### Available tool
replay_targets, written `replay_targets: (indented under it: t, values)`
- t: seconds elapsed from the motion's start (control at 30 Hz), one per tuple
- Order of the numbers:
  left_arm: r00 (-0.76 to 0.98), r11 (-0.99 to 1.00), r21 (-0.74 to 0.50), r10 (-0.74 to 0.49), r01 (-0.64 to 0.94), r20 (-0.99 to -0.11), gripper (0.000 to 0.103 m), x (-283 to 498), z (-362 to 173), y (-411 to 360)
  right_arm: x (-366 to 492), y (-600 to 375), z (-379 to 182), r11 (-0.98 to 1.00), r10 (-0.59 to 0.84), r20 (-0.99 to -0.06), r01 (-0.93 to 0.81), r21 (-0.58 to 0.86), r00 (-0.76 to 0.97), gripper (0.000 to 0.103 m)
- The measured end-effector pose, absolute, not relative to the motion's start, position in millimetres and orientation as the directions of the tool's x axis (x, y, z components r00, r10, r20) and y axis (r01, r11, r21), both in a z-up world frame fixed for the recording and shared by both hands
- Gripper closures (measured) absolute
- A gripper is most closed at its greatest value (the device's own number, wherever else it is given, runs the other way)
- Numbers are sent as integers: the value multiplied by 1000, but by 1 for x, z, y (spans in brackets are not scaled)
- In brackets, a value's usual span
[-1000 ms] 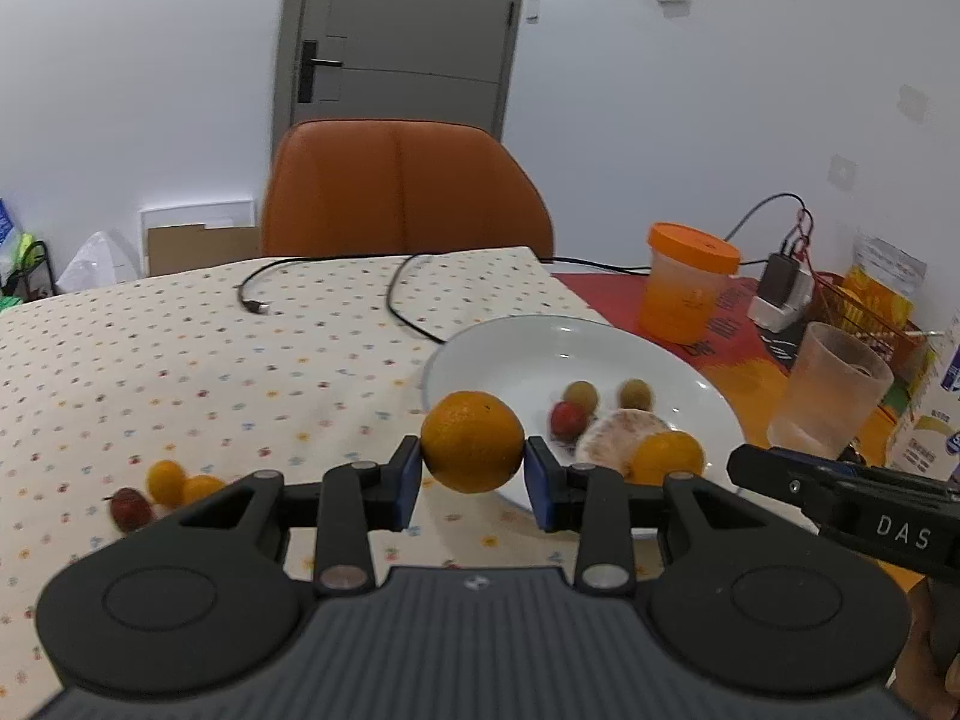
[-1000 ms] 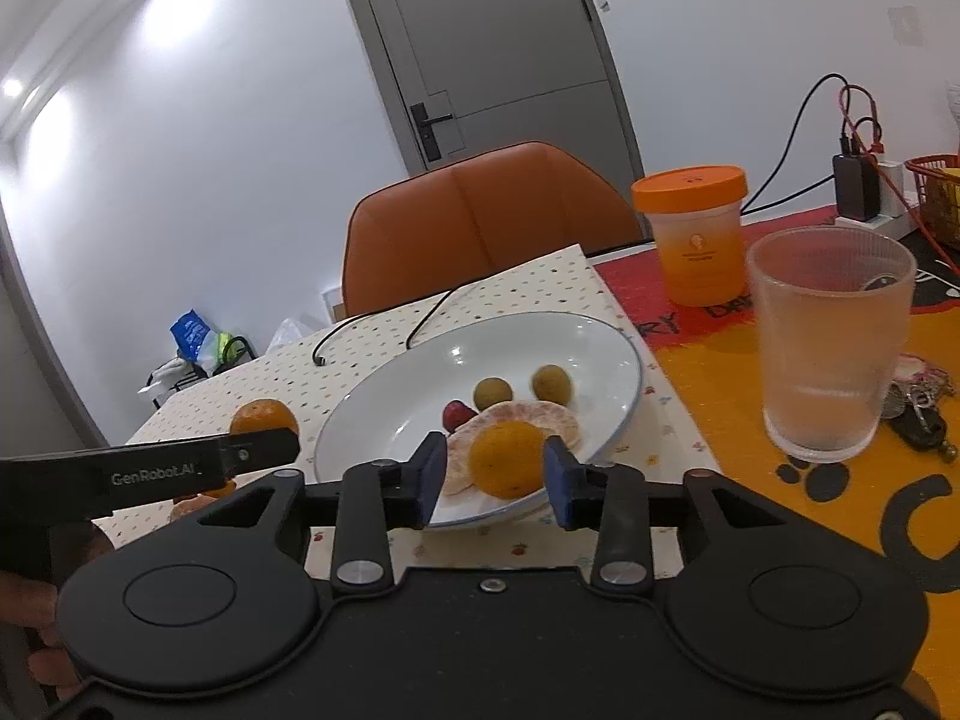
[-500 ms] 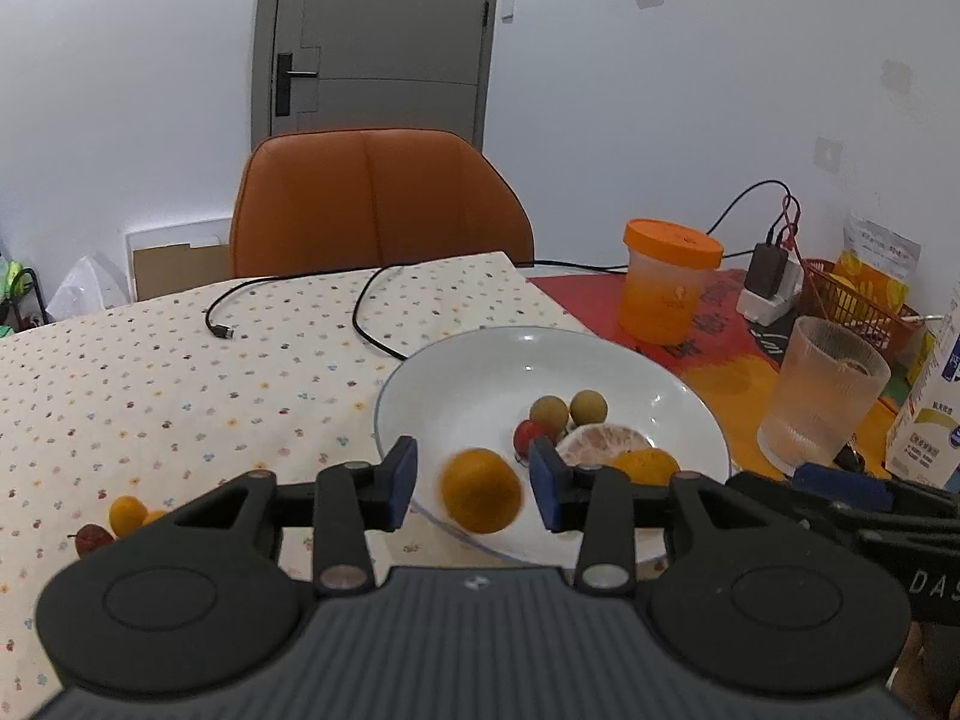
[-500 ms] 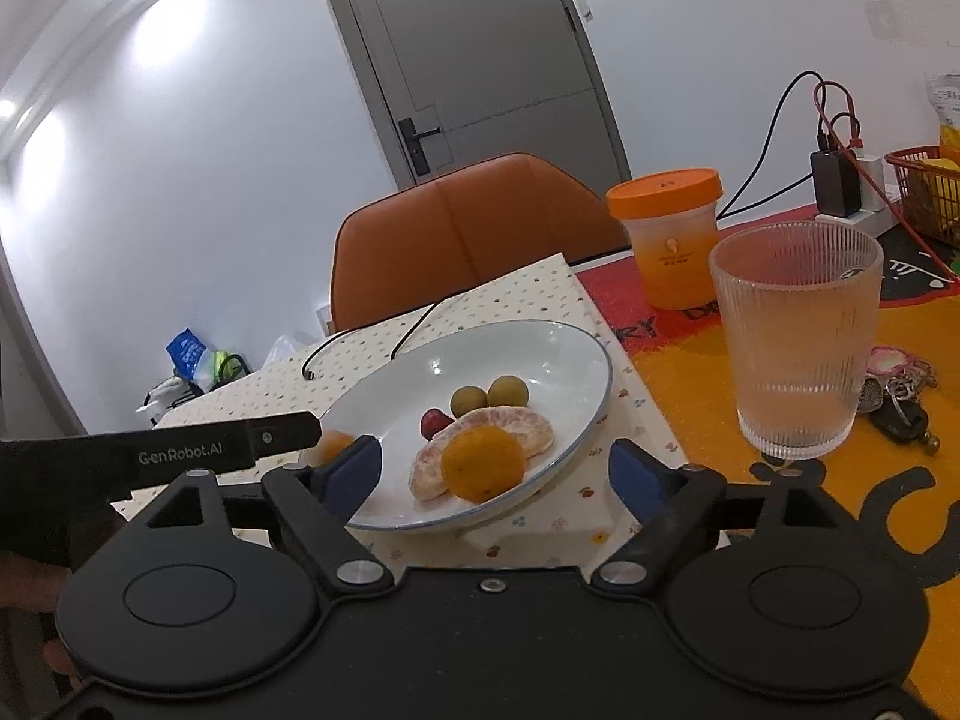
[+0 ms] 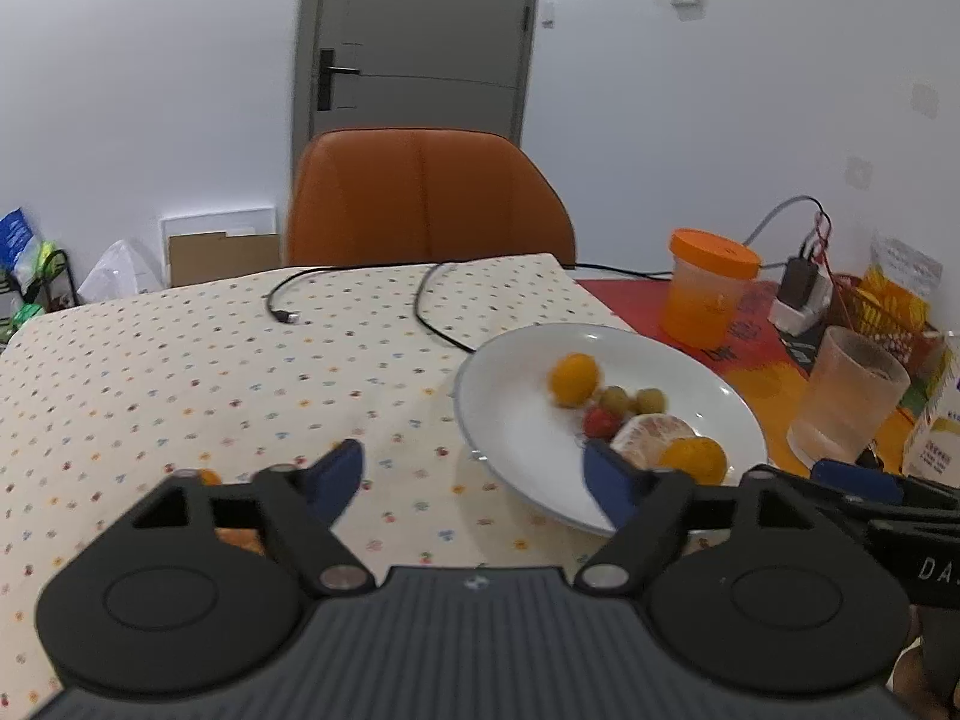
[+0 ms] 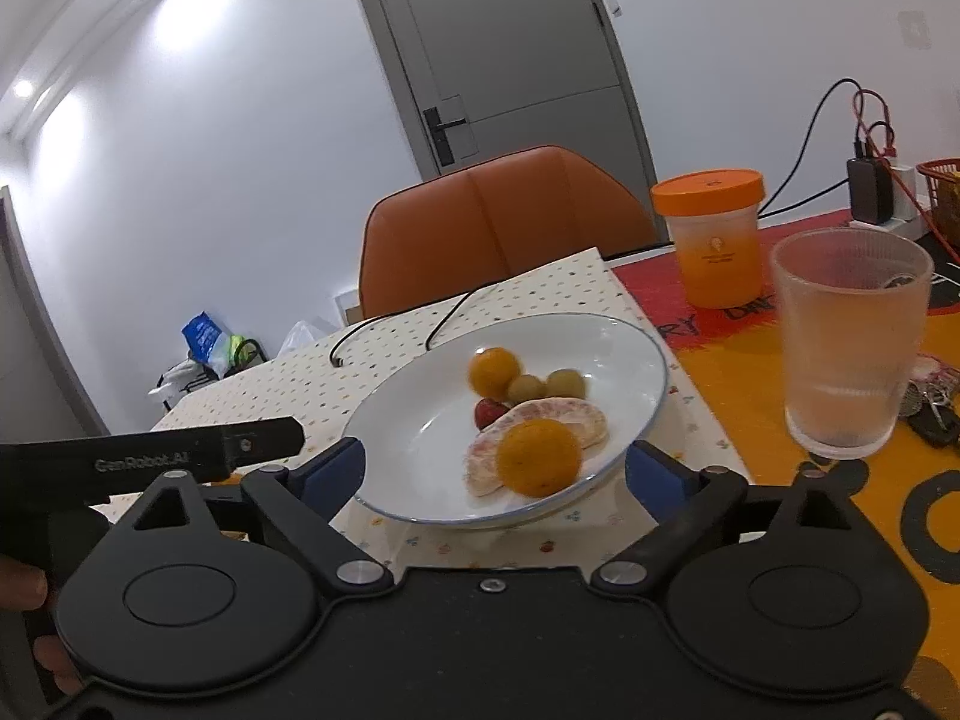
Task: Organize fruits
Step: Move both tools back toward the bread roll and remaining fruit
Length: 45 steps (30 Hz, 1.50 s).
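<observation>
On the white plate [image 6: 651, 360] sit two oranges — one blurred orange [image 6: 494, 372] toward the far side, touching the two green fruits [image 6: 545, 385], and a near orange [image 6: 539, 457] resting on the peeled citrus segment [image 6: 576, 420] by the near rim. A small red fruit [image 6: 489, 412] lies between them. The blur on the far orange reads as motion, so I judge it is not settled.

Left gripper [image 5: 474, 474] hangs just short of the plate's near-left rim, jaws wide apart, nothing between them. Right gripper [image 6: 492, 468] faces the plate from the near side, jaws likewise spread and empty, straddling the near rim in view.

More fruit remains off the plate: something orange [image 5: 207, 476] shows on the dotted tablecloth [image 5: 180, 372] behind the left gripper's linkage, mostly hidden — can't tell how many pieces.

Risks from here:
- Far orange may roll on and knock the green fruits; the shallow rim would not stop much.
- Near orange is perched on the segment at the rim — a nudge from either jaw could tip it onto the table.
- Ribbed glass [image 6: 852, 342] with liquid stands just right of the plate, keys [image 6: 933, 405] beside it; a wide right-side swing could topple it.
- Black cable [image 5: 438, 312] runs up to the plate's far edge and could snag a reach.
</observation>
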State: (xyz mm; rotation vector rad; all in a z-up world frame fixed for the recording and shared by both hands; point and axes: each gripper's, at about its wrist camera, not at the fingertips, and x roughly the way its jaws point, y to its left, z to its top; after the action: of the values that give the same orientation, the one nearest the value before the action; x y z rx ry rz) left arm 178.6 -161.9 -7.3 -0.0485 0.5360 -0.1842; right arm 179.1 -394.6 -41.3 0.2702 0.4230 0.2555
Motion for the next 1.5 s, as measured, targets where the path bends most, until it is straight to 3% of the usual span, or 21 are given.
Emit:
replay_targets:
  t: [0.77,1.5]
  values:
    - [867,996,-93,-35,-13,-497,8,148,-5,-94,180,-359,-41,932,314,-389,-202,301,866,0]
    - [869,983,-148,20,-106,-495,7,131,-13,-43,180,-314,-33,926,366,-409,-280,255,836,0]
